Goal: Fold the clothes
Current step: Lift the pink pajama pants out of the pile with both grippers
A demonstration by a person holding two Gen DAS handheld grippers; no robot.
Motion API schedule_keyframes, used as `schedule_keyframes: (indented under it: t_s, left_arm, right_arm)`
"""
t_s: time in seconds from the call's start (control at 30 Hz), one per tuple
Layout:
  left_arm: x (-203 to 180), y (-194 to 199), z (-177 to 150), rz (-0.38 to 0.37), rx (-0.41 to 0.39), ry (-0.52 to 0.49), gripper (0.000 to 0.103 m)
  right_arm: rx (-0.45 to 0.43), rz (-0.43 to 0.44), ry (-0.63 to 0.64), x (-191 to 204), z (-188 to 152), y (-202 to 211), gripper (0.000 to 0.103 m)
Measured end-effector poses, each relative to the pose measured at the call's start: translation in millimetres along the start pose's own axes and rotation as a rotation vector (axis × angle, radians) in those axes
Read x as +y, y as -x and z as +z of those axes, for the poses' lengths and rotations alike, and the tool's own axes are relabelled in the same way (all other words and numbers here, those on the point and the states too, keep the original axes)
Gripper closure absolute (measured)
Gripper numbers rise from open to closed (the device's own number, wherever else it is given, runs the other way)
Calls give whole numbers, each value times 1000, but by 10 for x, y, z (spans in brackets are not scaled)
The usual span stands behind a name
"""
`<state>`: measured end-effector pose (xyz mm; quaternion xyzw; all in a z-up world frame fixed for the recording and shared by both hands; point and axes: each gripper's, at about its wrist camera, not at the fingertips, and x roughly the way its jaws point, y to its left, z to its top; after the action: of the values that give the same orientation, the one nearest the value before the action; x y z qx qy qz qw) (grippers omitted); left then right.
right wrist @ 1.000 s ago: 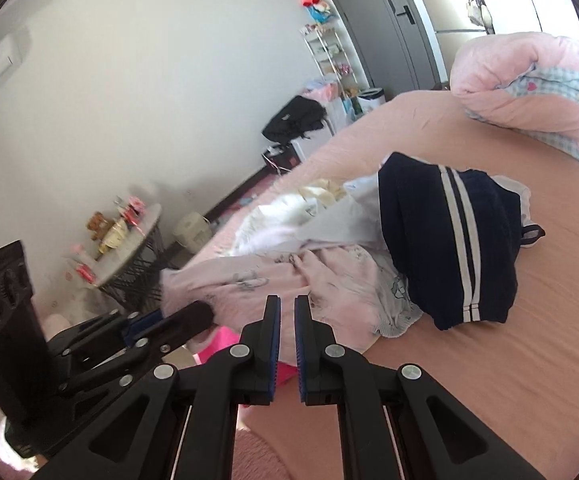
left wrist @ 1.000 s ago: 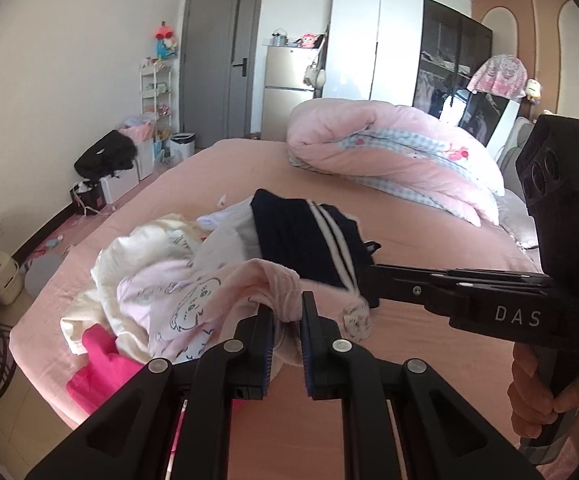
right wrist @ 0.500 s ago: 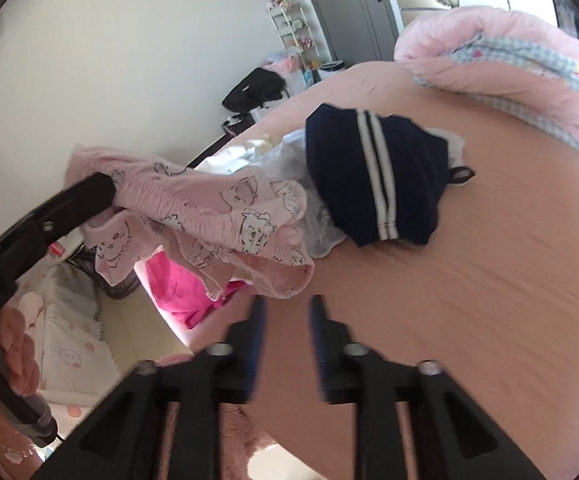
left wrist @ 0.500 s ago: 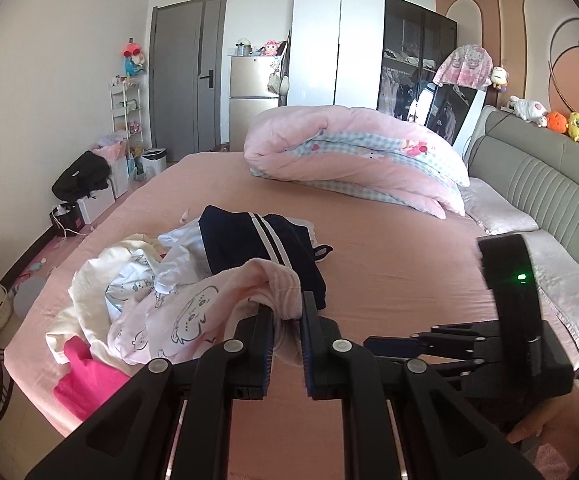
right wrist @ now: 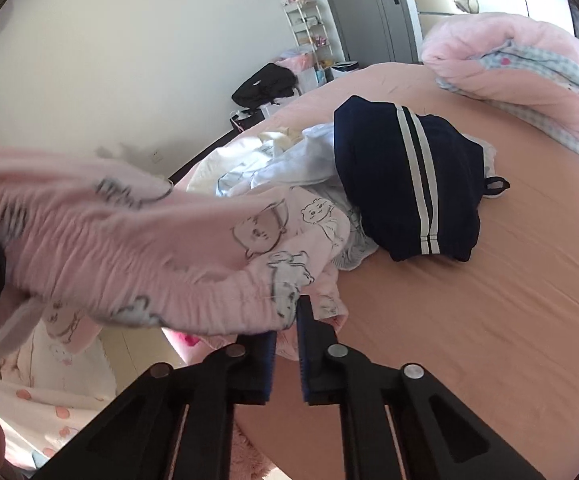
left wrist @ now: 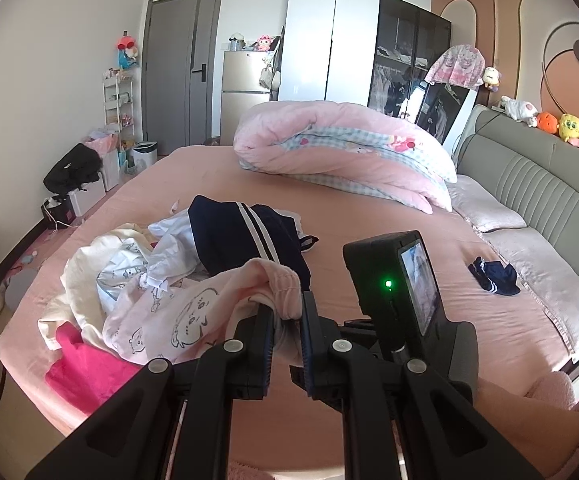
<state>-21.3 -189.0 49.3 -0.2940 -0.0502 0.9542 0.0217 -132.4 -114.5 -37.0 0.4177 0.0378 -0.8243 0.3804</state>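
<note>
My left gripper [left wrist: 285, 312] and right gripper [right wrist: 287, 320] each clench the pale pink bear-print cotton garment [right wrist: 129, 240], its waistband stretched between them.

Home bedroom: wide bed [left wrist: 389, 236] with rolled duvet [left wrist: 341, 148], wardrobe [left wrist: 365, 44], plush toys [left wrist: 569, 128] along padded headboard [left wrist: 537, 184].

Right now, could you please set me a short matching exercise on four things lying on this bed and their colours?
Things:
1. striped garment
2. printed garment held in the left gripper
3. crumpled cloth at the bed's edge
4. small item near the pillows

Colours:
a. bright magenta
b. navy, alone on the sheet
c. pale pink with cartoon animals
d. navy with white stripes

Pairs: 1-d, 2-c, 3-a, 4-b
</note>
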Motion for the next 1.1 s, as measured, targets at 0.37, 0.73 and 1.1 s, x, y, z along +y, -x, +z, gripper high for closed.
schedule_keyframes:
  t_s: [0.37, 0.73, 1.1]
  left_arm:
    - [-492, -173, -165, -174, 66, -29, 93]
    - [-1591, -218, 25, -387, 29, -153, 93]
    - [-1969, -164, 298, -359, -43, -158, 93]
  right_arm:
    - [-294, -290, -117, -612, 39, 1112, 100]
    - [-431, -513, -222, -1251, -435, 2615, 100]
    - [-545, -654, -233, -1438, -636, 3709, 100]
